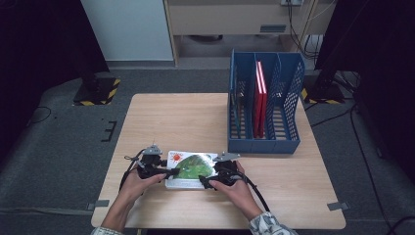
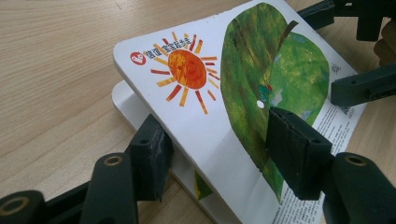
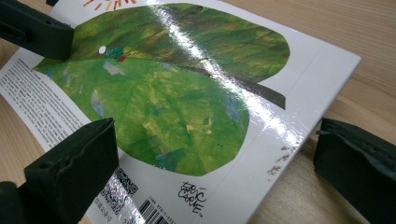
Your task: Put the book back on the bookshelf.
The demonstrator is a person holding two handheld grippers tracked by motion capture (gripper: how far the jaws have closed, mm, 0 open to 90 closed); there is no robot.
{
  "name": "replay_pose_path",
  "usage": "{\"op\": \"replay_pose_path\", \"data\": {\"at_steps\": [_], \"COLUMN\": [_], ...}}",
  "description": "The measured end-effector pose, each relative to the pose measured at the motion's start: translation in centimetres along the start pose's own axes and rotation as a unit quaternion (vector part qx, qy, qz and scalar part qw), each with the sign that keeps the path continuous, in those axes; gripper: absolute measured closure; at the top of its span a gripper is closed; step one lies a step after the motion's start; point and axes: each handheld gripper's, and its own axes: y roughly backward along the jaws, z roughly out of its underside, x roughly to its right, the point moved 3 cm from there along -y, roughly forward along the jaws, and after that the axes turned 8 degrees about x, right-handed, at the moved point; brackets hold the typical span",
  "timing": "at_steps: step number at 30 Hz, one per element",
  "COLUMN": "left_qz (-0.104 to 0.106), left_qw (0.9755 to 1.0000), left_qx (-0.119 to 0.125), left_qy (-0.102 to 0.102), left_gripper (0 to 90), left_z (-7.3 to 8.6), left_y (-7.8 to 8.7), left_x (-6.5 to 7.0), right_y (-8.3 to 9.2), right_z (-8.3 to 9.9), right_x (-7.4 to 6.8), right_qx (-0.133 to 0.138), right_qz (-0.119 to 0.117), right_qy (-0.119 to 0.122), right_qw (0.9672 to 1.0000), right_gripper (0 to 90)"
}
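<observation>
Picture book (image 1: pixel 192 169) lying flat near the lower centre of the high view, on the wooden table (image 1: pixel 171 117), close to the table's near edge. Left gripper (image 1: pixel 164 172) at the book's left end, jaws partly closed around the lifted cover: in the left gripper view, one pad (image 2: pixel 299 154) on top of the green leaf art, the other pad (image 2: pixel 149 156) under the raised cover edge, inner pages below; firm pinch or mere contact cannot be told. Right gripper (image 1: pixel 208 181) at the book's right end, jaws spread wide; in the right gripper view, one pad (image 3: pixel 74 168) over the barcode corner, the other pad (image 3: pixel 357 163) off the book's spine edge above bare wood, nothing clamped. Blue file rack (image 1: pixel 264 105) in the upper right of the high view, well apart from the book, red books (image 1: pixel 260 95) upright in its middle slot. Open tabletop left of the rack and behind the book.
</observation>
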Motion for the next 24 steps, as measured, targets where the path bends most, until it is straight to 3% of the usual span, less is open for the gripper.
{"op": "replay_pose_path", "data": {"at_steps": [6,13,16,22,24], "left_qz": [-0.001,-0.003,-0.004,-0.009,-0.017], "left_qw": [0.9999,0.9997,0.9995,0.9987,0.998], "left_qx": [0.008,0.017,0.021,0.036,0.045], "left_qy": [-0.014,-0.018,-0.025,-0.036,-0.043], "left_gripper": [44.6,46.9,47.0,51.0,52.4], "left_z": [-0.1,0.0,-0.1,-0.3,-0.5], "left_y": [0.5,0.9,1.0,1.6,1.9], "left_x": [0.4,0.6,0.8,0.8,0.9], "right_y": [0.2,0.4,0.7,1.3,1.5], "right_z": [-0.2,-0.3,-0.6,-1.2,-1.9], "right_x": [0.2,0.2,0.3,0.3,0.3], "right_qx": [-0.004,-0.011,-0.007,-0.002,0.003], "right_qz": [-0.005,-0.027,-0.026,-0.017,-0.007], "right_qy": [-0.02,-0.023,-0.025,-0.012,0.002], "right_qw": [0.9998,0.9993,0.9993,0.9998,1.0], "right_gripper": [1.9,8.5,12.6,19.4,23.2]}}
